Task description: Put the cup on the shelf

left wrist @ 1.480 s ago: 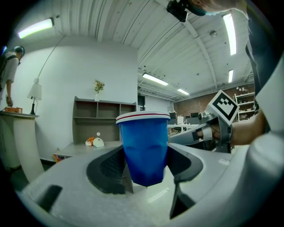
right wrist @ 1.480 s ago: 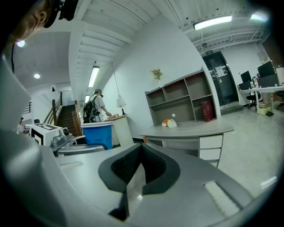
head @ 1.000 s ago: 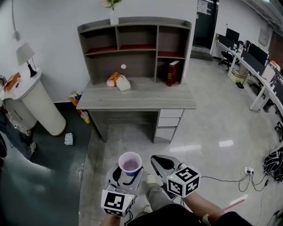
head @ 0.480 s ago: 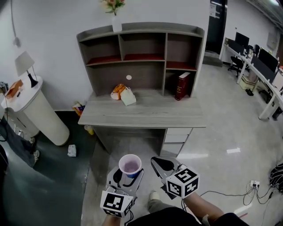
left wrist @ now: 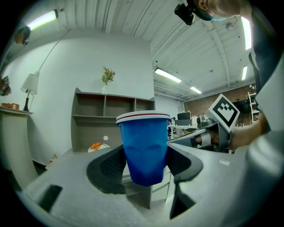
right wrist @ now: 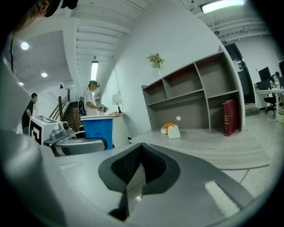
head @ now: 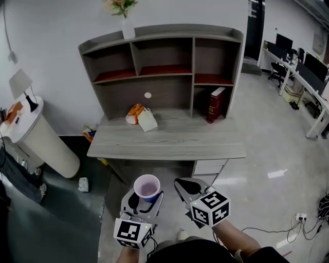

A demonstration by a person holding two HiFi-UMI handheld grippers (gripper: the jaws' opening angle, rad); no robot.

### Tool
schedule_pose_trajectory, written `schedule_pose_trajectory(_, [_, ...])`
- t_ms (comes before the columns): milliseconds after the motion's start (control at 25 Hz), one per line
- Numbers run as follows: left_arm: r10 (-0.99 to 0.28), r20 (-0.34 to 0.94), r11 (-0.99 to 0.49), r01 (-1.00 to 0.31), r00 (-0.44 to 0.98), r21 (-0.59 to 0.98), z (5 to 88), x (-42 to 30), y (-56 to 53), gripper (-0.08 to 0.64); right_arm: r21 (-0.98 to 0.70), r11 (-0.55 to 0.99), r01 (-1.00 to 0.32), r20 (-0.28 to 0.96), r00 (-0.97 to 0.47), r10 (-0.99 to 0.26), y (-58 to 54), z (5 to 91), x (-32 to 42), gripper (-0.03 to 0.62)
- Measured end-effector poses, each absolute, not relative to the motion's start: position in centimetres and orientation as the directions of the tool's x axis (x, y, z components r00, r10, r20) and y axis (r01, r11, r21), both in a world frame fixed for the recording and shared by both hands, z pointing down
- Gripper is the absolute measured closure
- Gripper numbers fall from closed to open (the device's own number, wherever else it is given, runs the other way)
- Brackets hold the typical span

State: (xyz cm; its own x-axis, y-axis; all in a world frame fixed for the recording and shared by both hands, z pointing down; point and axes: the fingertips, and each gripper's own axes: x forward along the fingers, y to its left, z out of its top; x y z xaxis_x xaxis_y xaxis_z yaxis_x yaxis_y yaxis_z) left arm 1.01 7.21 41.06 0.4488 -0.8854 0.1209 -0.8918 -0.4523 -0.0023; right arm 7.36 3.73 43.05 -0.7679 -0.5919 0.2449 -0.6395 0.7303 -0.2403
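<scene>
At the far left, the white round stand (head: 42, 141) and its lamp (head: 20, 83) have slid toward the picture's edge since a second ago. My left gripper (head: 145, 198) still clamps the blue cup (head: 147, 187) upright by its sides, short of the desk (head: 169, 145). Beside it, my right gripper (head: 183, 186) has its jaws pressed together on nothing. The shelf (head: 164, 69) now looks larger and nearer than before. The flowers (head: 119, 6) on top are cut off by the frame. The desk drawers are mostly hidden beneath the desktop.
</scene>
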Motion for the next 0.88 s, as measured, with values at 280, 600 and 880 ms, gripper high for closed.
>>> schedule_pose_trajectory(280, [-0.888,0.124,-0.446,-0.895,0.442,-0.001,41.0,-0.3,3.3,0.293,-0.245,0.716,-0.654,0.267,-0.755,-0.599,0.8,43.7,7.0,0.594])
schedule_pose_trajectory(600, [-0.882,0.111,-0.46,-0.888,0.458,0.009,40.0,-1.8,-1.5,0.293,-0.243,0.714,-0.657,0.272,-0.752,-0.6,-3.1,43.5,5.0,0.594])
schedule_pose_trajectory(880, [-0.852,0.108,-0.512,-0.859,0.511,0.026,39.3,-3.5,-7.5,0.293,-0.236,0.699,-0.676,0.27,-0.736,-0.621,-9.2,42.4,2.3,0.594])
